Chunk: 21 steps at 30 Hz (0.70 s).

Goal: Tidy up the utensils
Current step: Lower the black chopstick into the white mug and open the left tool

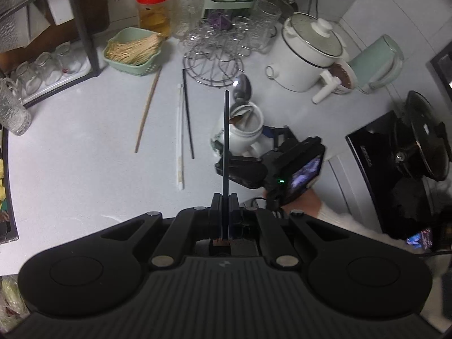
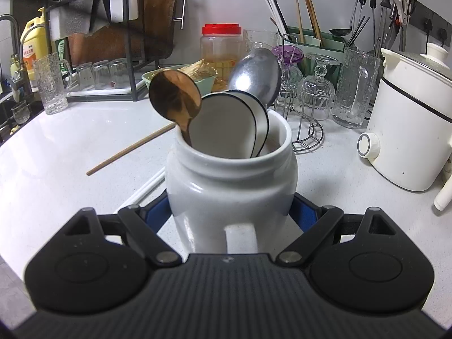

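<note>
The left gripper (image 1: 225, 197) has its jaws pinched shut on a black chopstick (image 1: 226, 141), which stands straight out from between the pads and reaches over toward the white jar (image 2: 231, 186); so the step in hand looks like carrying this chopstick to a holder, and it is well clear of the tabletop (image 1: 84, 169); the right gripper (image 2: 231, 212) is clamped on the lower body of that jar, blue pads pressed on either side, steadying it where it stands on the tabletop; inside the jar sit a wooden spoon (image 2: 175, 96), a metal spoon (image 2: 257, 76) and two white spoons with dark rims (image 2: 228, 124); three more sticks lie loose on the tabletop, a brown chopstick (image 1: 147, 113), a white chopstick (image 1: 180, 138) and another black chopstick (image 1: 188, 113) just beside it; next move, by my reckoning, calls for tipping the held chopstick so that its tip clears the spoon bowls and drops into the jar's mouth, though the green rack (image 2: 310, 42) at the back already holds chopsticks and could be the target instead; the left gripper points steeply down from above, the right one sits low and angled slightly down, a hand and pale sleeve (image 1: 325, 212) behind it.
</note>
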Motion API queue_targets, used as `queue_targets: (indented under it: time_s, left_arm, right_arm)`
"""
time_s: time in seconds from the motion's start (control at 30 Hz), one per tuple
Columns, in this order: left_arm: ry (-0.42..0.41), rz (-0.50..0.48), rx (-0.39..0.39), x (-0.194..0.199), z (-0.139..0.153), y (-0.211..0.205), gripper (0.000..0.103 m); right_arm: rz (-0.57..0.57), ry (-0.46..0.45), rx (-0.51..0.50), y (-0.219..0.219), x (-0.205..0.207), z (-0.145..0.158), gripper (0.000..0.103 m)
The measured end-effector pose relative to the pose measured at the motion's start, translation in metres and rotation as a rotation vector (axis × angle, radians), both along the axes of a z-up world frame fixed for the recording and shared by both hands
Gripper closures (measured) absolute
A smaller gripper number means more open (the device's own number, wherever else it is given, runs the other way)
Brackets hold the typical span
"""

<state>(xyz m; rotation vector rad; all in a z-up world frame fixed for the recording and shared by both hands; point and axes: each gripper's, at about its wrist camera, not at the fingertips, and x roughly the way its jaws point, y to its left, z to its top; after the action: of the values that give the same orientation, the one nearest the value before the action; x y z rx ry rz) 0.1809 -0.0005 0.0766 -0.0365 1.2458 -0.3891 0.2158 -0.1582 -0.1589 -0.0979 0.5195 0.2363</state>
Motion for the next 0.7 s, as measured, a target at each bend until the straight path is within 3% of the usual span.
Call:
queue_targets:
  time_s: [0.27,0.47,0.7]
  left_arm:
    - [0.094,-0.095,0.0,0.016,0.006,-0.023,0.098]
    - [0.16,-0.142,0.032,0.033,-0.012,-0.036,0.098]
    - [0.176,-0.215,0.081,0.058,-0.026,-0.061,0.098]
  right_arm:
    - [0.008,-0.005,-0.014,0.001,-0.001,-0.001,0.012]
    - [0.007,-0.008,-0.014,0.001,-0.002,-0.001,0.012]
    - [0.011,-0.01,-0.021,0.001,-0.002,-0.002,0.012]
